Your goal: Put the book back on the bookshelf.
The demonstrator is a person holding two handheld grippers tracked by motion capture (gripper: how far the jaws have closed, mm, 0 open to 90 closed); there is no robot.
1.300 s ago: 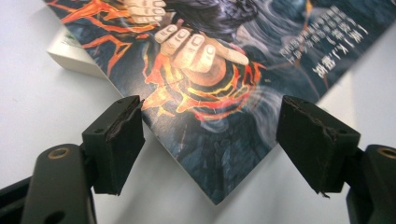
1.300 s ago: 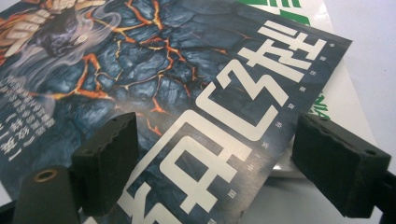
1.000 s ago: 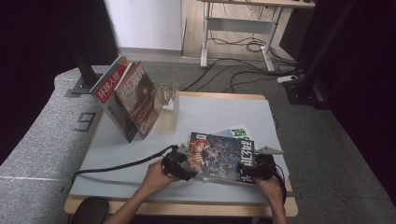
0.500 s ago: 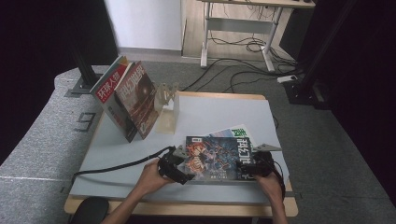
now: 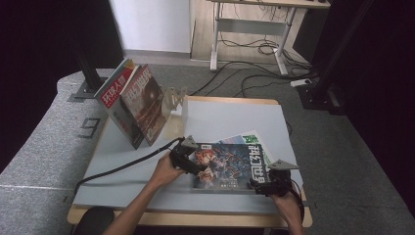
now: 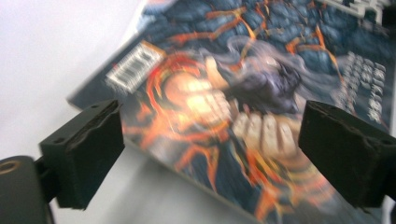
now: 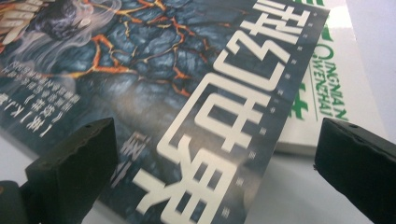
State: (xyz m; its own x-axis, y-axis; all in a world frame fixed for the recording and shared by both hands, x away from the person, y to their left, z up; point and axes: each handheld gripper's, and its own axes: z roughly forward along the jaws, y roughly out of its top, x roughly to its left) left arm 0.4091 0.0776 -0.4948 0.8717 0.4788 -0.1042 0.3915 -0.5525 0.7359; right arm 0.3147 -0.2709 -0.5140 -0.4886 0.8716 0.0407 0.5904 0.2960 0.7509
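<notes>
Dark magazine (image 5: 230, 165) lies flat on the table (image 5: 147, 161) near its front edge, partly over a white-and-green magazine (image 5: 252, 138). Left gripper (image 5: 188, 164) at its left edge, right gripper (image 5: 264, 183) at its right corner. Both sets of jaws have just been opening and stand wide apart, pressing on nothing.

High view: table (image 5: 147, 161) evenly lit from above, soft weak shadows, surroundings fall off to near black at left and right edges; slightly grainy, straight lines bow a little at the edges. Left gripper view: motion blur smears the magazine (image 6: 261, 93) cover, white tabletop washed out. Right gripper view: sharper, magazine title crisp, near pads (image 7: 74, 163) dark and soft.
</notes>
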